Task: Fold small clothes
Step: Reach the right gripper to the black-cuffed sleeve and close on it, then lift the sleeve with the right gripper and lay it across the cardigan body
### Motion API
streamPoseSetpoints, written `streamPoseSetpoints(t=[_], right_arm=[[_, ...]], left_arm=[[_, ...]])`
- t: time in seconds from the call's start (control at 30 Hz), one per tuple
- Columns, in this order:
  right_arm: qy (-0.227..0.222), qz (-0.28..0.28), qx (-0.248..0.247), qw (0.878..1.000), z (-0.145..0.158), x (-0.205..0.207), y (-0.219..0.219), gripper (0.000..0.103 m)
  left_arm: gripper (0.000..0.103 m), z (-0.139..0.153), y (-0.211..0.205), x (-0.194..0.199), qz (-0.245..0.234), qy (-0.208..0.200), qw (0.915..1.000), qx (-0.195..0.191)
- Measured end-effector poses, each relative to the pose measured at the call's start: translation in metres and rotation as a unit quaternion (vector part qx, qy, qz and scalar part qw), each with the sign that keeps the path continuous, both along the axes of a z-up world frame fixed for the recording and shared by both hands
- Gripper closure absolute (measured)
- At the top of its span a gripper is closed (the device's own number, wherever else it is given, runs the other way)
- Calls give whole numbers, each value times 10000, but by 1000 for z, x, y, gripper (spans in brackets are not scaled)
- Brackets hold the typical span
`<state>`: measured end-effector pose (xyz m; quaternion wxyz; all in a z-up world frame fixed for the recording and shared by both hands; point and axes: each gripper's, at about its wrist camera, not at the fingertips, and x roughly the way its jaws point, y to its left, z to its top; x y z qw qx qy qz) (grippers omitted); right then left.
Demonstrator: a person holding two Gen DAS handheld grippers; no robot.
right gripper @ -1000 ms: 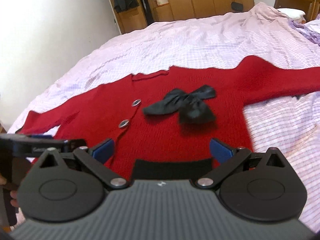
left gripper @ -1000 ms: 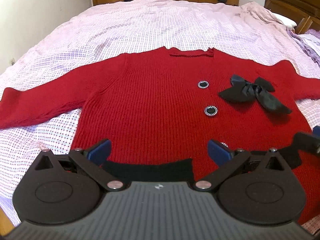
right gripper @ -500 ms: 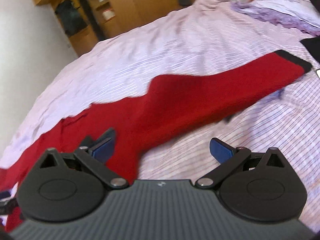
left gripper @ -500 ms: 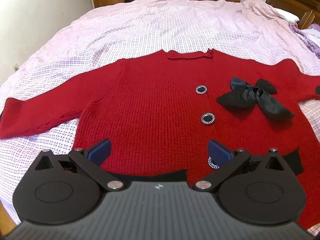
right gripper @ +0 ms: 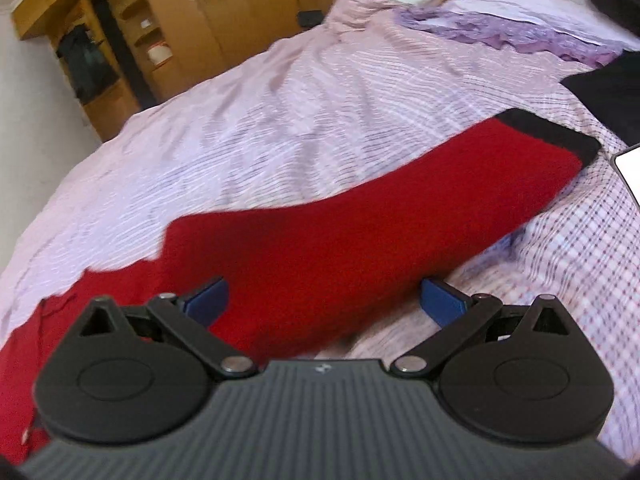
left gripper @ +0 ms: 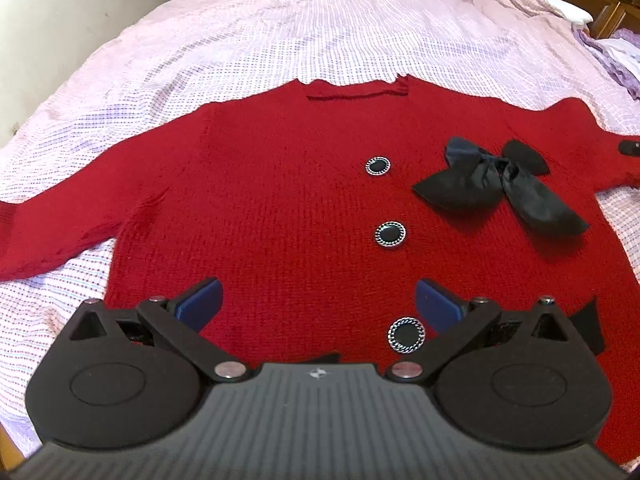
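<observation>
A small red knit cardigan (left gripper: 280, 208) lies flat and spread on the bed, front up, with three black buttons (left gripper: 390, 235) and a black bow (left gripper: 496, 188). My left gripper (left gripper: 318, 306) is open and empty above its hem. My right gripper (right gripper: 324, 300) is open and empty above the cardigan's right sleeve (right gripper: 380, 232), which stretches out to a black cuff (right gripper: 552, 132). A bit of the right gripper (left gripper: 630, 147) shows at the right edge of the left wrist view.
A pink checked bedsheet (left gripper: 320, 32) covers the bed. Purple bedding (right gripper: 520, 32) and a dark item (right gripper: 608, 84) lie at the right. Wooden wardrobes (right gripper: 200, 20) stand behind the bed, a white wall (left gripper: 60, 20) at its left.
My right gripper swung right from the cardigan's body to over the right sleeve. My left gripper moved forward over the hem. Both stay open.
</observation>
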<state>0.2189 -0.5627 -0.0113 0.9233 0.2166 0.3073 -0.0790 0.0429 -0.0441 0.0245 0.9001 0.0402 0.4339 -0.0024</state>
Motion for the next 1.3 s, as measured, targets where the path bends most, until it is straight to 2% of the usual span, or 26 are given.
streamPoseSetpoints(t=[0.2, 0.27, 0.33, 0.4, 0.43, 0.53, 0.67, 0.8, 1.03, 1.3], right_arm=[[-120, -313, 12, 9994, -7, 17, -21, 0], [-186, -468, -1, 9987, -7, 20, -27, 4], [-270, -610, 107, 9977, -8, 21, -37, 19], [-354, -802, 277, 9958, -8, 18, -44, 77], [-397, -885, 414, 9944, -7, 14, -47, 85], [-859, -756, 843, 9899, 7, -7, -51, 89], [-1253, -405, 556, 9897, 40, -30, -32, 89], [-1574, -8, 243, 9872, 73, -47, -4, 89], [-1808, 434, 171, 9824, 105, -57, 47, 89], [-2008, 1027, -416, 9733, 131, -43, 132, 89]], left_arm=[[0, -3, -11, 5, -141, 44, 9998, -91], [0, -3, -14, 4, -157, 23, 9998, -93], [0, -3, -15, 4, -171, 5, 9998, -70], [0, -2, -13, 4, -154, -3, 9999, -32], [0, 0, -11, 3, -132, -18, 9999, -24], [0, 4, -3, 2, -23, -116, 9999, 11], [0, 6, 7, 3, 117, -133, 9998, 81], [0, 8, 17, 1, 220, -138, 9997, -36], [0, 11, 40, -4, 399, -257, 9989, 64], [0, 21, 87, -17, 778, -466, 9959, 52]])
